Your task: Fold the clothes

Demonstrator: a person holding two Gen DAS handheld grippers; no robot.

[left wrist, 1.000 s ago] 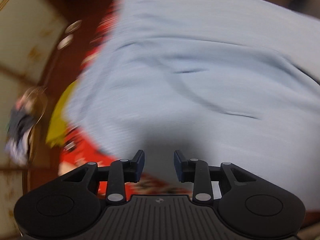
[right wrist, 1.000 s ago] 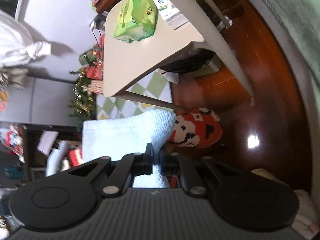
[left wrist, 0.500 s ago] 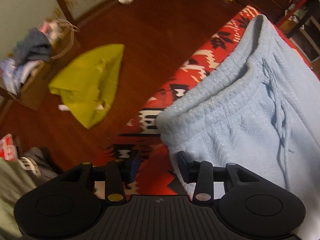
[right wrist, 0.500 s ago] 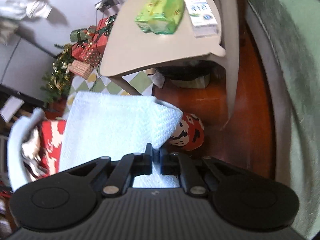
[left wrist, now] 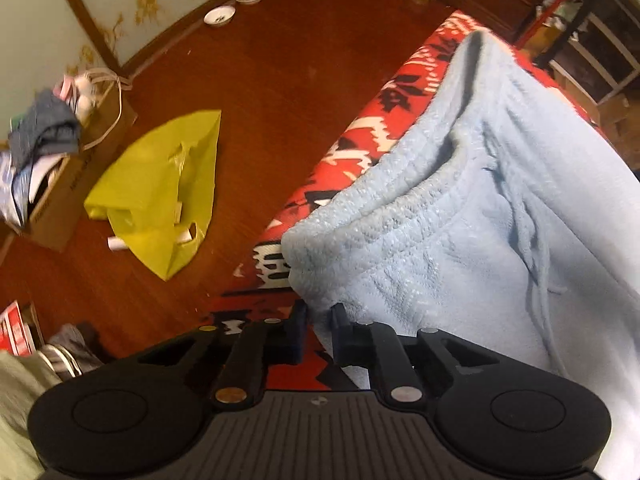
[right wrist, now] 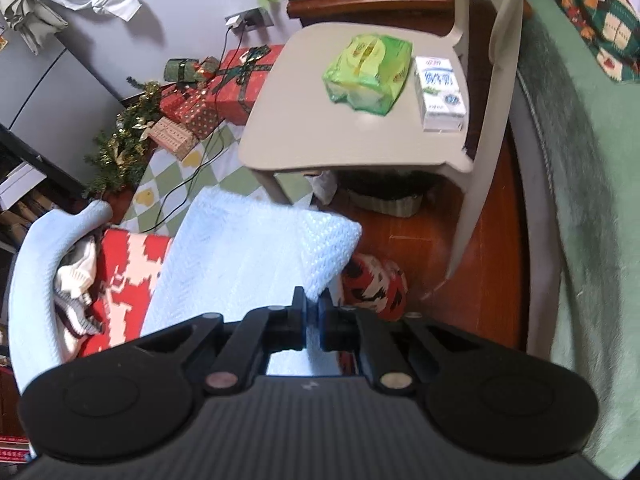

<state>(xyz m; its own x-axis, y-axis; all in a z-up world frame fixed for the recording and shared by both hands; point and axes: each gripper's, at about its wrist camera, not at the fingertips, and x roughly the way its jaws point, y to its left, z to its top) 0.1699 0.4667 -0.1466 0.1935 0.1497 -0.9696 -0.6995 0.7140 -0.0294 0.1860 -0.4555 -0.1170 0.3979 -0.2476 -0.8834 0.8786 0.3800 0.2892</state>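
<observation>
Basically both grippers have hold of the same light blue fleece pants (left wrist: 460,216), which lie over a red patterned blanket (left wrist: 360,140). Left wrist view: left gripper (left wrist: 318,312) has its fingers (left wrist: 298,322) pinched nearly shut on the corner of the ribbed waistband, fabric caught between them; drawstring (left wrist: 536,240) trails down the front of the pants. Only this view shows the wood floor (left wrist: 300,60) w/ a yellow plastic bag (left wrist: 160,184), a cardboard box (left wrist: 60,200) stuffed w/ clothes, and two small bowls (left wrist: 219,15) by the wall. Right wrist view: right gripper (right wrist: 312,304) also closed tight, fingers (right wrist: 298,312) clamped on a corner of the pants (right wrist: 248,256), which look whiter here and hang up off the blanket (right wrist: 132,276) at that corner. Only this view shows a beige chair (right wrist: 320,140) carrying a green tissue pack (right wrist: 368,74) and a white carton (right wrist: 440,94), wrapped gifts (right wrist: 224,88) and tinsel on a checked rug, a green sofa (right wrist: 580,200) at the right edge, plus a striped garment (right wrist: 76,292) beside the blanket. Neither view shows the other gripper, or the person's hands.
</observation>
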